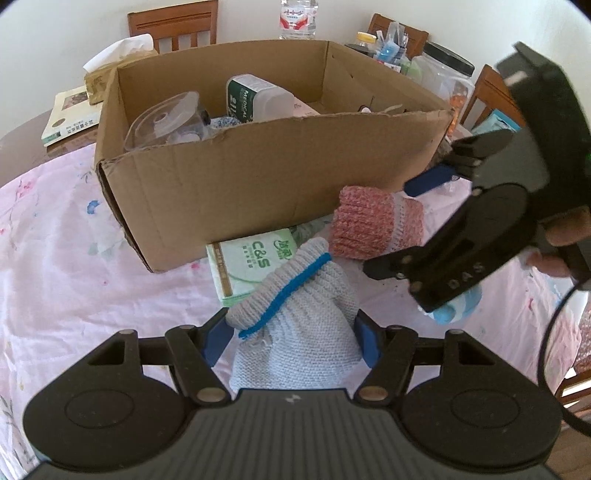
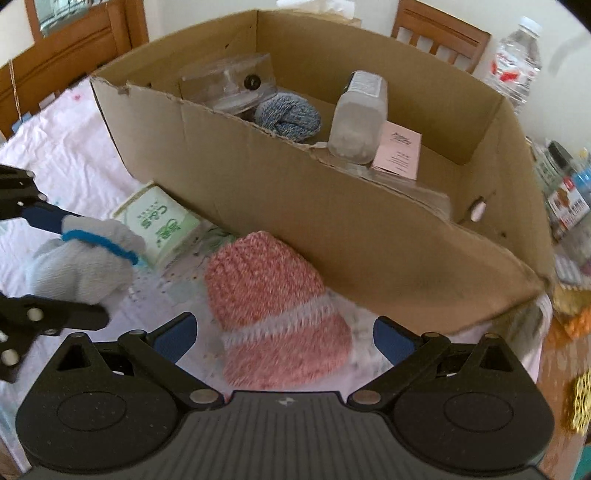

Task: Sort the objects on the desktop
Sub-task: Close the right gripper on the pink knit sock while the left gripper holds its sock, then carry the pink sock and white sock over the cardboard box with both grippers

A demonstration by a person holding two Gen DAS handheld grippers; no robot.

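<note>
Two socks remain before the cardboard box [image 1: 258,177]: our left gripper [image 1: 291,332] clenches the grey sock [image 1: 295,332], our spread right gripper [image 2: 282,338] must next close on the pink sock [image 2: 273,310].

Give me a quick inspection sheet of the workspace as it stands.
Surface: table under a pink floral cloth.
Job's things: grey glove clamped in the left tongs; pink knit glove lying on the cloth between the open right tongs; cardboard box already holding a clear container, a yarn ball, a plastic jar and a pink card.
Clutter: green tissue pack against the box front; book, tissue box, water bottle and jars behind it.
Grippers: left shut on the grey glove; right open.
Cables: nothing seen.
Surroundings: wooden chairs, white wall.
</note>
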